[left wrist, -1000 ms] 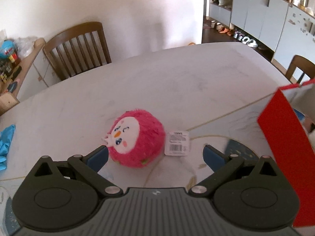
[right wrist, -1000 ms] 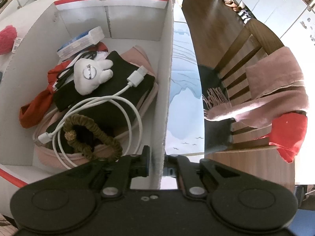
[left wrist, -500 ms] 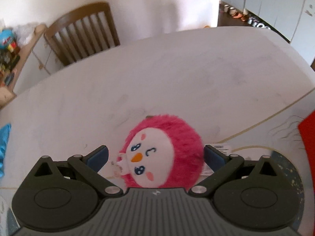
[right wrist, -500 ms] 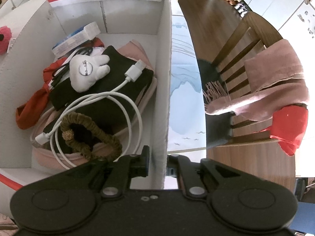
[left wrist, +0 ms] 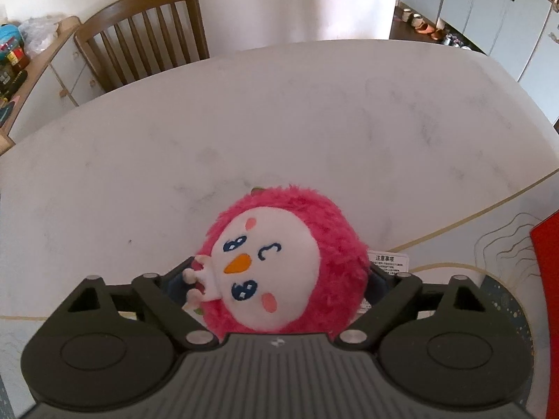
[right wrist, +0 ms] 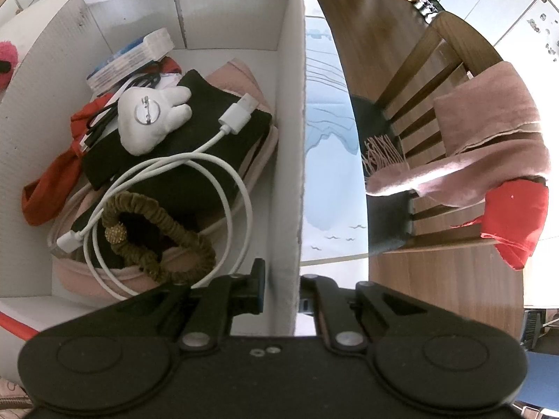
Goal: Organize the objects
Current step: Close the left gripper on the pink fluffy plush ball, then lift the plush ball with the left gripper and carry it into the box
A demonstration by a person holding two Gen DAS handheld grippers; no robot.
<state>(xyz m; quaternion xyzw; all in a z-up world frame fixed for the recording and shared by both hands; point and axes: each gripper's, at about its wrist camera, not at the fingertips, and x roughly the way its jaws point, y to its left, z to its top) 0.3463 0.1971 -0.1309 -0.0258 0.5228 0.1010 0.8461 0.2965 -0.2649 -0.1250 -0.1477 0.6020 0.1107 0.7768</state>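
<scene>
A round pink plush toy (left wrist: 297,262) with a white face lies on the marble table (left wrist: 314,122), low in the left wrist view, its paper tag (left wrist: 389,262) at its right. My left gripper (left wrist: 279,279) straddles it; the jaws are closing and both pads touch its fur. In the right wrist view my right gripper (right wrist: 283,289) is shut on the right wall (right wrist: 293,139) of the white and red cardboard box (right wrist: 52,104). Inside lie a white cable (right wrist: 223,160), an olive scrunchie (right wrist: 164,241), a small white plush (right wrist: 150,118) and folded cloths.
A wooden chair (left wrist: 146,31) stands at the table's far side. The box's red side (left wrist: 546,296) is at the right of the left wrist view. Another chair (right wrist: 436,111), draped with a pink scarf (right wrist: 489,132) and a red cloth (right wrist: 513,223), stands right of the table.
My left gripper has moved down and forward over the plush toy, and its jaws have come in against it. The toy has turned a little. The right gripper has kept its hold on the box wall.
</scene>
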